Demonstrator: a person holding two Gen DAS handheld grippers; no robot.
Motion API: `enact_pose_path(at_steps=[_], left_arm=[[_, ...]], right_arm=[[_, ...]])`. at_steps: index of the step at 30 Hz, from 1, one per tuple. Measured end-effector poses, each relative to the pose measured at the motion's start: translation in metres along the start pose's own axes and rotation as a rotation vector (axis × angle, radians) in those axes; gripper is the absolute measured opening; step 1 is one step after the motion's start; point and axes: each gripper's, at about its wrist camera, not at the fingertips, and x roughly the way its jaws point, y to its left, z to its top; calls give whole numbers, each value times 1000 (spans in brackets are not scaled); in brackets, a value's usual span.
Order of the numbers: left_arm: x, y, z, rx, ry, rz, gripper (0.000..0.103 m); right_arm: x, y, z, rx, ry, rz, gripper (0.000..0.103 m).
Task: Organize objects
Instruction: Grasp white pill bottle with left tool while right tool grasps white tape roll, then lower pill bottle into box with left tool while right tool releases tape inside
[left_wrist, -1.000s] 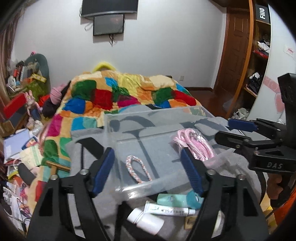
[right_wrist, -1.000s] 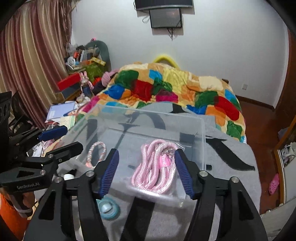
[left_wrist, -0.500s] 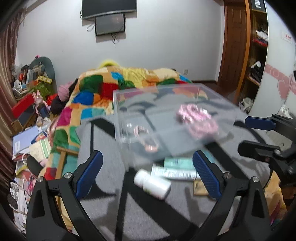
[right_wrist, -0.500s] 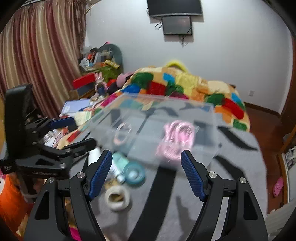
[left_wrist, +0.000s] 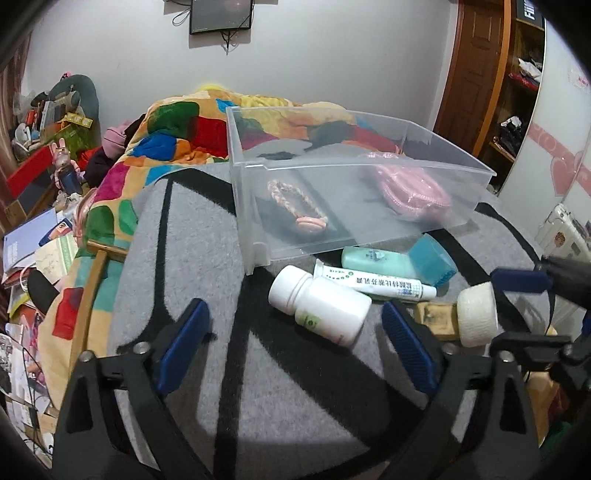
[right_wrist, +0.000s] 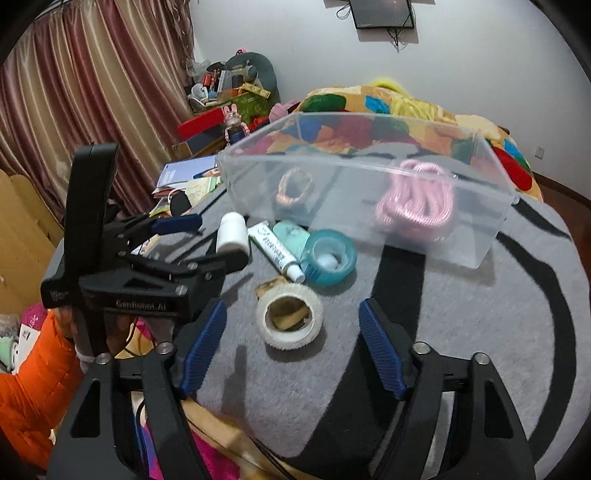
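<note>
Both tongs, left (left_wrist: 295, 347) and right (right_wrist: 291, 347), gape wide and empty near the clear bin (right_wrist: 369, 162); tape roll (right_wrist: 290, 319) lies nearest.

Clear plastic bin (left_wrist: 369, 206): open-topped, upright on the grey blanket.
Pink cord coil (right_wrist: 417, 203): bundled, lying inside the bin at its right end.
Braided loop (left_wrist: 297, 208): pink and white, flat inside the bin at its left end.
White bottle (left_wrist: 319, 304): capped, on its side, in front of the bin.
White tube (left_wrist: 373, 282): printed, lying flat, touching the bottle.
Mint tube (left_wrist: 373, 258): flat, just beside the bin wall.
Teal tape roll (right_wrist: 328, 256): on the blanket, against the tubes.
White tape roll (right_wrist: 290, 319): hole facing up, nearest the viewer.
</note>
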Motion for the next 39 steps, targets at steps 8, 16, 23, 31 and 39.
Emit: enact_pose_path(at_steps=[8,16,23,31,39], left_arm=[[1,-2,1,0,-9,-20,54],[-22,-3,9,-4,-68,-22,54],[-46,-9,31,9,-147,-23,54],[-62,-9,66,-8,-220,-21,54],[-52,-6,94,-31,-237,-11,54]], right_arm=[[2,2,-2,-3,5,-12,36],[-23,1,10,-6,-79,-61,35],[-48,-10,36,11,-174,-114,36],[-65,-27,74,61,-270,-165,35],[-55,-27,105,41,-287,-192,36]])
